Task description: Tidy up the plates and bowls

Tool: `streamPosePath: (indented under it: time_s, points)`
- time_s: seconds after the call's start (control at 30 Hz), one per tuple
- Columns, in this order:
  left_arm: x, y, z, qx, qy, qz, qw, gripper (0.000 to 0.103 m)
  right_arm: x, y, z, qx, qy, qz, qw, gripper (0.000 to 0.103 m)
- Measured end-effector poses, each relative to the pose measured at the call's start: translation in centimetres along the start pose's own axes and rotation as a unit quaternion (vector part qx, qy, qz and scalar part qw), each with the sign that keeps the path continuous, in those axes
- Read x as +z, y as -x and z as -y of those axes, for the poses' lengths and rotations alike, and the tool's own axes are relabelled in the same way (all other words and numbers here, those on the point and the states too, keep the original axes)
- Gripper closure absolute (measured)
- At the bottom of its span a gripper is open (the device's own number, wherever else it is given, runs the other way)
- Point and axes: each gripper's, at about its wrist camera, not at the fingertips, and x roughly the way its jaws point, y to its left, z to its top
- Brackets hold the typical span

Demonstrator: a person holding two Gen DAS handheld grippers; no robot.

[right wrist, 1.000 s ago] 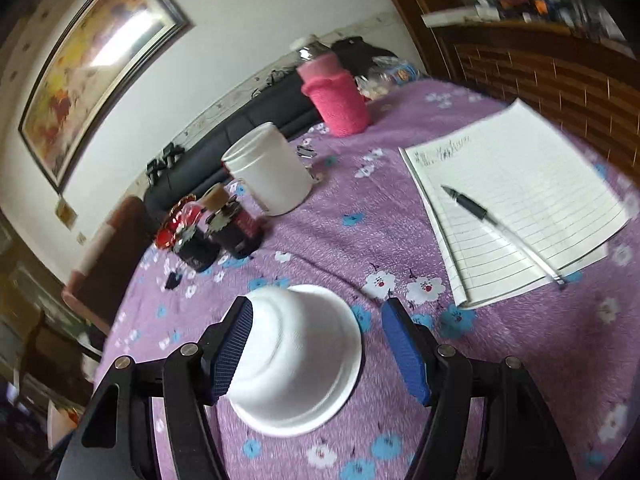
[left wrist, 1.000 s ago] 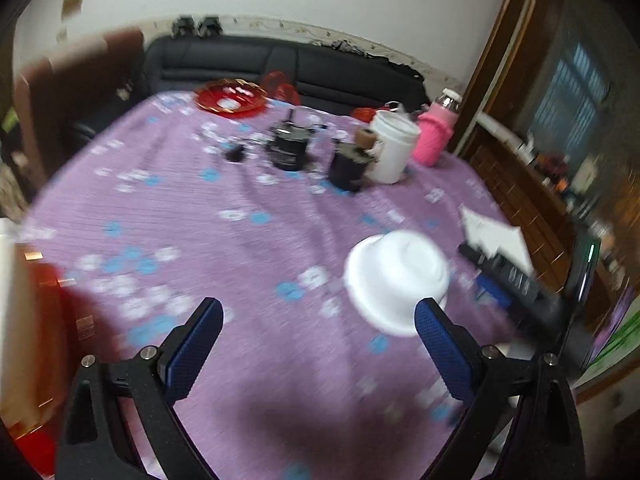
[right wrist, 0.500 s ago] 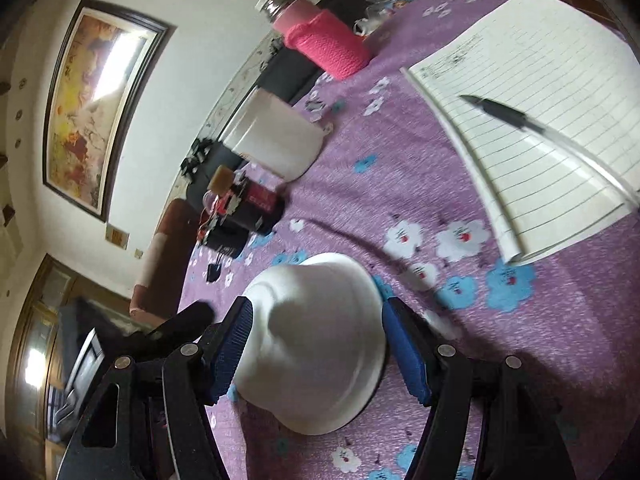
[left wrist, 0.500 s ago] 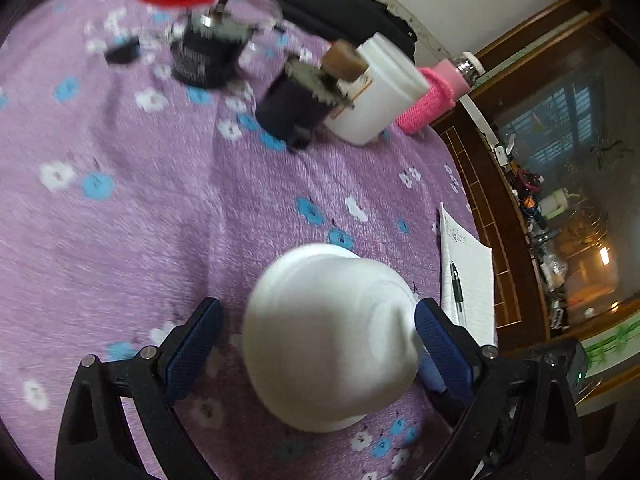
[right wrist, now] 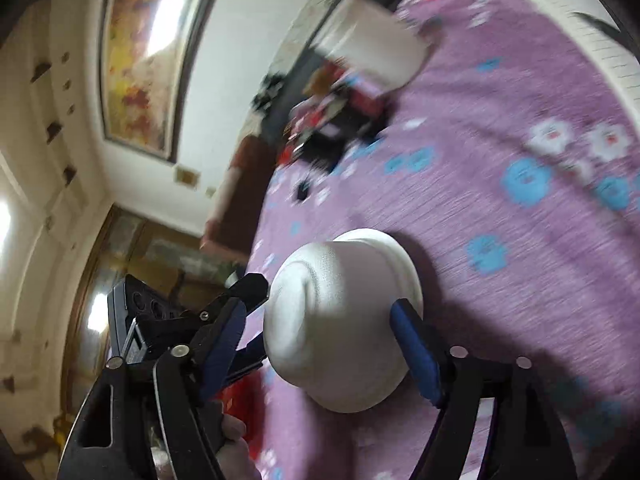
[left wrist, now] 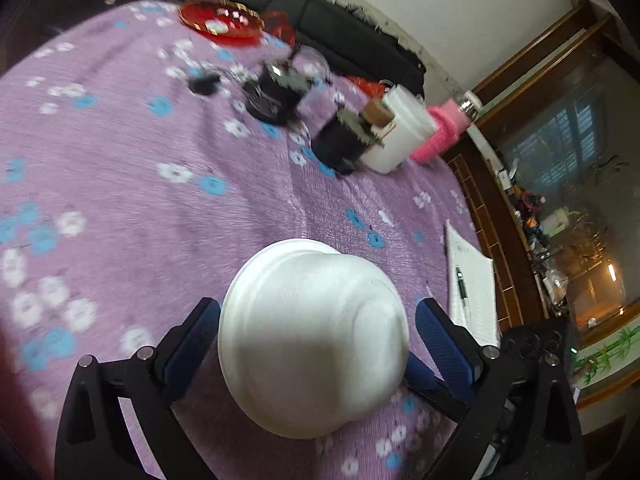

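A white bowl (left wrist: 316, 336) sits upside down on the near part of the counter (left wrist: 120, 168), which is covered by a purple cloth with blue and white flowers. Both tools straddle it from opposite sides.

The left tool (left wrist: 316, 332) is spread, its blue pads either side of the bowl with a small gap on each side; contact is hard to judge. In the right wrist view the right tool (right wrist: 320, 332) is also spread around the bowl (right wrist: 340, 320); its right pad (right wrist: 414, 350) lies against or just beside the bowl's wall, while the other pad is apart from it. The left tool (right wrist: 236, 320) shows there too, at the bowl's left.

Far across the counter stand a red plate (left wrist: 220, 24), two dark jars (left wrist: 272, 96), a white cup (left wrist: 400, 136) and a pink bottle (left wrist: 444, 132). A notepad (left wrist: 472, 280) with a pen (left wrist: 461, 286) lies to the right, near the counter's edge.
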Motion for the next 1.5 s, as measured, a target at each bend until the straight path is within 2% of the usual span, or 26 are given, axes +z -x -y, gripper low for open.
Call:
streamPosePath:
  time_s: [0.07,0.13,0.2,0.27,0.3,0.37,0.43,0.47,0.53,0.6,0.83,1.07,1.23,1.37,1.5]
  points:
    - [-0.4,2.0,0.3,-0.004,-0.006,0.015,0.9999,0.006,-0.5,-0.5,-0.1,0.039,-0.011,-0.019,0.999,0.009]
    - [-0.8,4.0,0.8,-0.018,-0.012,0.031,0.9993,0.006,-0.8,-0.7,0.4,0.061,-0.027,-0.024,0.997,0.008]
    - [-1.1,5.0,2.2,-0.059,-0.02,0.023,0.9978,0.006,-0.9,-1.0,0.7,0.041,-0.032,-0.024,0.998,0.008]
    - [-1.7,5.3,4.4,-0.078,-0.044,0.01,0.9959,0.006,-1.0,-0.9,1.0,0.029,-0.038,-0.014,0.999,0.009]
    - [-2.1,5.3,5.3,-0.074,-0.058,0.008,0.9955,0.006,-0.9,-0.4,1.3,0.026,-0.047,0.002,0.999,0.009]
    - [-2.4,4.6,6.2,-0.092,-0.06,0.003,0.9939,0.006,-0.5,1.3,1.7,0.007,-0.058,0.035,0.998,0.01]
    - [-2.8,3.1,6.9,-0.108,-0.048,-0.024,0.9927,0.006,0.1,3.3,1.8,-0.039,-0.057,0.075,0.995,0.01]
    - [-3.2,2.5,7.2,-0.109,-0.047,-0.032,0.9925,0.006,0.4,4.3,1.7,-0.07,-0.052,0.098,0.991,0.01]
    - [-4.1,1.2,8.1,-0.11,-0.05,-0.045,0.9916,0.006,0.9,5.6,1.8,-0.097,-0.047,0.117,0.987,0.01]
    - [-4.7,0.1,9.4,-0.103,-0.06,-0.055,0.9913,0.006,1.3,6.3,2.0,-0.104,-0.049,0.13,0.985,0.01]
    - [-4.7,-1.4,12.1,-0.081,-0.08,-0.055,0.992,0.006,2.5,9.1,2.9,-0.146,-0.068,0.178,0.971,0.012]
    - [-4.3,-2.2,12.6,-0.082,-0.076,-0.065,0.9916,0.007,2.9,9.8,4.7,-0.131,-0.104,0.171,0.971,0.012]
    - [-4.3,-1.8,12.7,-0.092,-0.074,-0.064,0.991,0.006,3.0,9.9,4.4,-0.129,-0.097,0.177,0.971,0.012]
    - [-4.3,-0.8,13.4,-0.114,-0.079,-0.058,0.9887,0.006,3.0,9.6,4.7,-0.152,-0.098,0.17,0.969,0.012]
    - [-4.4,0.2,15.2,-0.124,-0.115,-0.048,0.9845,0.006,2.9,8.4,4.4,-0.171,-0.087,0.152,0.97,0.012]
